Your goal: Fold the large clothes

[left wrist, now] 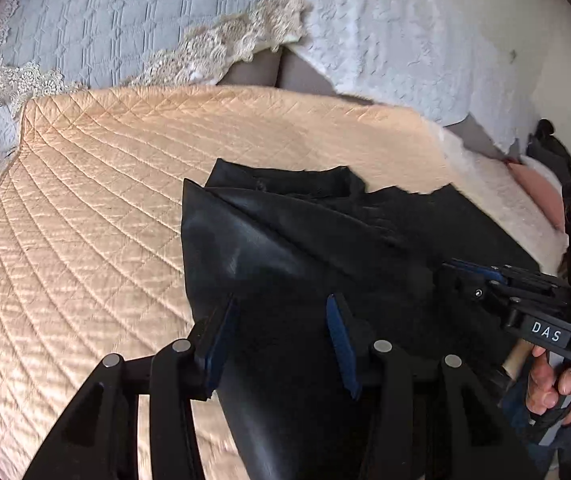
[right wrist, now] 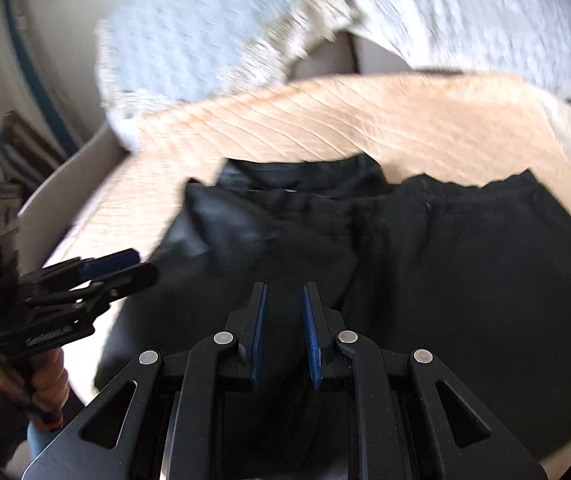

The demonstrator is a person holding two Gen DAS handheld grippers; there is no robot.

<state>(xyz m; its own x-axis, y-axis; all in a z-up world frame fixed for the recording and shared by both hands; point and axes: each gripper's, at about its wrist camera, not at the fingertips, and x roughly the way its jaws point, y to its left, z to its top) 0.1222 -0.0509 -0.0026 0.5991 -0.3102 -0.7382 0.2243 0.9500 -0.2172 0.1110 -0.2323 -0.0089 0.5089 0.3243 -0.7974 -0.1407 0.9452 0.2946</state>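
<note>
The black garment (left wrist: 325, 240) lies on the peach quilt (left wrist: 85, 200), spreading from centre toward 4 o'clock, one flap already turned over at 9. The left gripper (left wrist: 281, 340) appears to pinch a fold; the right gripper (right wrist: 284, 336) likewise. Judged midway: further folds remain.

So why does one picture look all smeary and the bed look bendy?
Right wrist view: the pillows and black garment are smeared by motion blur. Left wrist view: sharper, with sunlight shining on the peach quilt. Both views: the fisheye lens curves the bed's straight edges and darkens the corners.
</note>
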